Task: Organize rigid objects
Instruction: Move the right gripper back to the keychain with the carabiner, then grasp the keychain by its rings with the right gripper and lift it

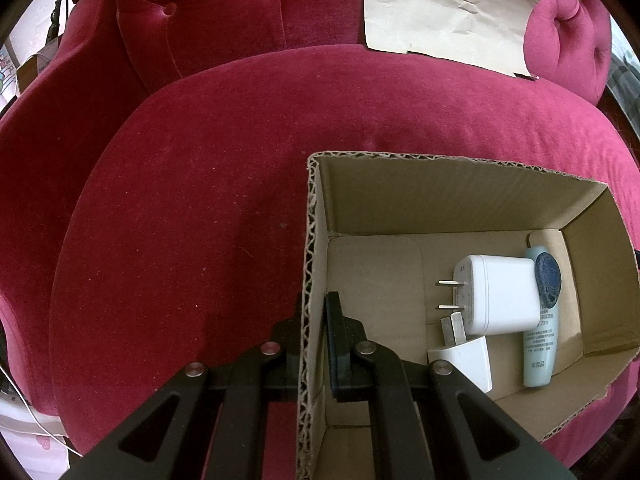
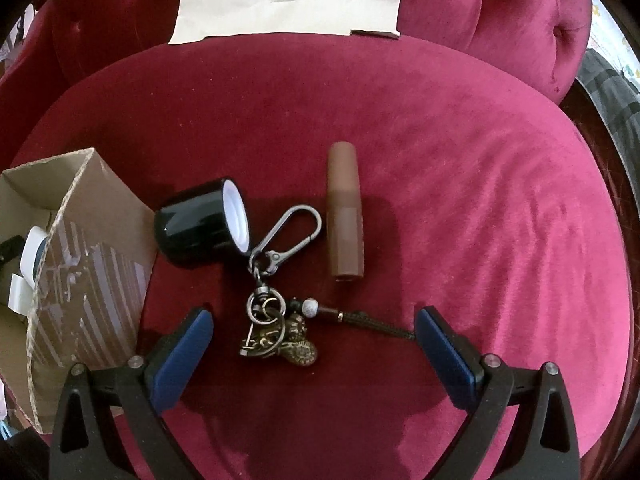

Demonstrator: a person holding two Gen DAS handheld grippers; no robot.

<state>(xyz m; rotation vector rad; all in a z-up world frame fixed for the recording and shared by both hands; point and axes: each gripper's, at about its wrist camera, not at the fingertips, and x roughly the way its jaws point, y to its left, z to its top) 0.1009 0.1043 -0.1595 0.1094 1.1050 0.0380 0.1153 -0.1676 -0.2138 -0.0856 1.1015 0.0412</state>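
Note:
My left gripper point(image 1: 316, 336) is shut on the left wall of the open cardboard box point(image 1: 310, 248), one pad inside and one outside. Inside the box lie a large white plug adapter point(image 1: 500, 294), a small white plug point(image 1: 466, 354) and a pale blue tube point(image 1: 540, 344). My right gripper point(image 2: 314, 340) stands open, low over the red seat cushion. Between its blue pads point(image 2: 182, 354) lies a keychain point(image 2: 276, 312) with a carabiner, rings and a brass charm. Beyond it lie a black cap with a white inside point(image 2: 204, 222) and a brown cylinder point(image 2: 345, 210). The box point(image 2: 80, 272) stands at the left.
Everything rests on a red velvet armchair seat point(image 1: 200, 200). A creased sheet of brown paper point(image 1: 444, 12) leans on the tufted backrest. Bare cushion stretches to the right of the brown cylinder point(image 2: 480, 220).

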